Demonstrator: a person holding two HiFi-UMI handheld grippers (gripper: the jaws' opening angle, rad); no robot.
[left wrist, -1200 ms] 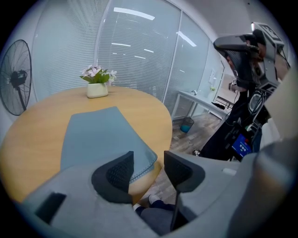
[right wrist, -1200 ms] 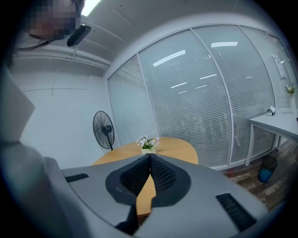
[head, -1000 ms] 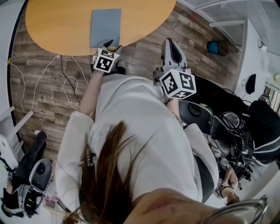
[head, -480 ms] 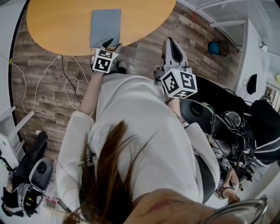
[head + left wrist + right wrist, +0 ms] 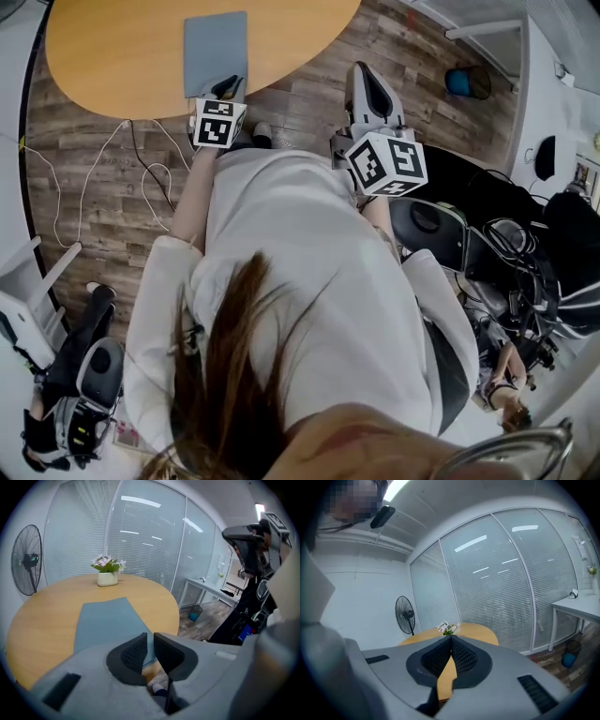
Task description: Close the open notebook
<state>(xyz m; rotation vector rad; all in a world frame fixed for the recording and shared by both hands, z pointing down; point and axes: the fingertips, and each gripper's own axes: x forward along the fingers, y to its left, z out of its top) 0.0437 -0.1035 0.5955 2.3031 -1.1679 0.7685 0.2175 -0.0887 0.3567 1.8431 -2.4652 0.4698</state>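
A grey-blue notebook lies flat and closed on the round wooden table, near its front edge. My left gripper points down at the notebook's near edge. Its jaws are closing, with only a narrow gap left. In the left gripper view the notebook lies beyond the left gripper, and nothing sits between the pads. My right gripper hangs over the wooden floor to the right of the table. In its own view the right gripper is shut and empty.
A pot of white flowers stands at the table's far side. A standing fan is beyond the table on the left. White cables trail on the floor. A blue bin and dark equipment are at the right.
The left gripper's jaws have drawn close together at the notebook's near edge. The right gripper has kept its place.
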